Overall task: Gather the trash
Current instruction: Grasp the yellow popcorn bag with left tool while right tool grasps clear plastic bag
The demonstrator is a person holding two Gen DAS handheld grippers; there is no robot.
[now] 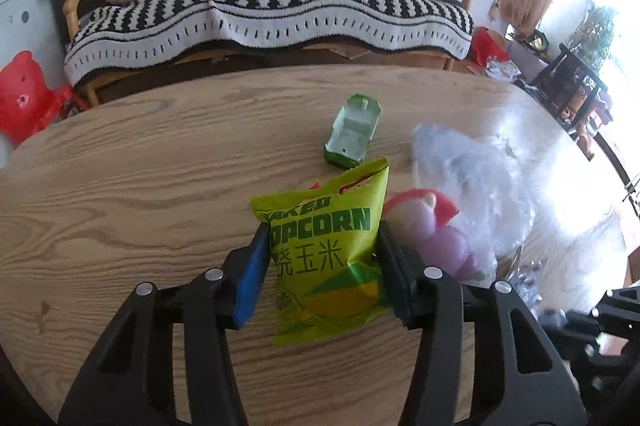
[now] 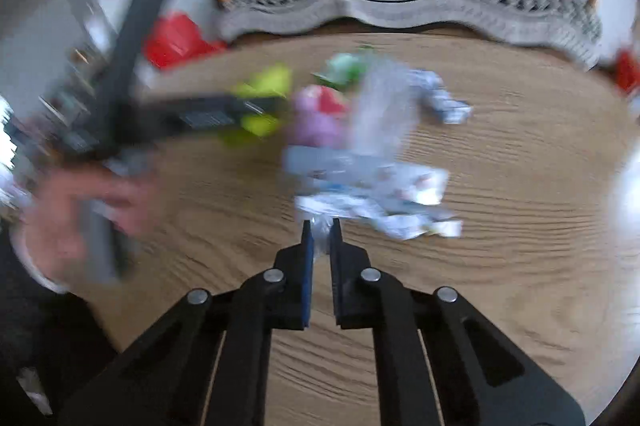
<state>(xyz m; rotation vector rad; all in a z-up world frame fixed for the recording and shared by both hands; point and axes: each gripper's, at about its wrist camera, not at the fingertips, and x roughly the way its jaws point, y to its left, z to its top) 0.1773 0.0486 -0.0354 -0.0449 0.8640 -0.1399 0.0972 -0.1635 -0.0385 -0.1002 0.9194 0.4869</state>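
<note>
Both jaws are closed on rubbish: the left gripper (image 1: 320,242) clamps the popcorn bag (image 1: 326,258) on the table (image 1: 120,186), the right gripper (image 2: 320,230) pinches the crumpled clear wrapper (image 2: 368,186). Picking-up looks under way; next, I'd guess, both pieces need lifting clear towards a bin, which isn't in sight.

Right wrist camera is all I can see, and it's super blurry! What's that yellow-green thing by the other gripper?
Observer: A popcorn bag. The left wrist view shows POPCORN printed on it.
Operator: Is the gripper holding it?
Observer: The left gripper has a finger pressed against each side of the bag, which lies on the table.
Operator: And the pale green blob behind it?
Observer: A small green box, open, with its pale inside showing, just beyond the bag's top corner.
</note>
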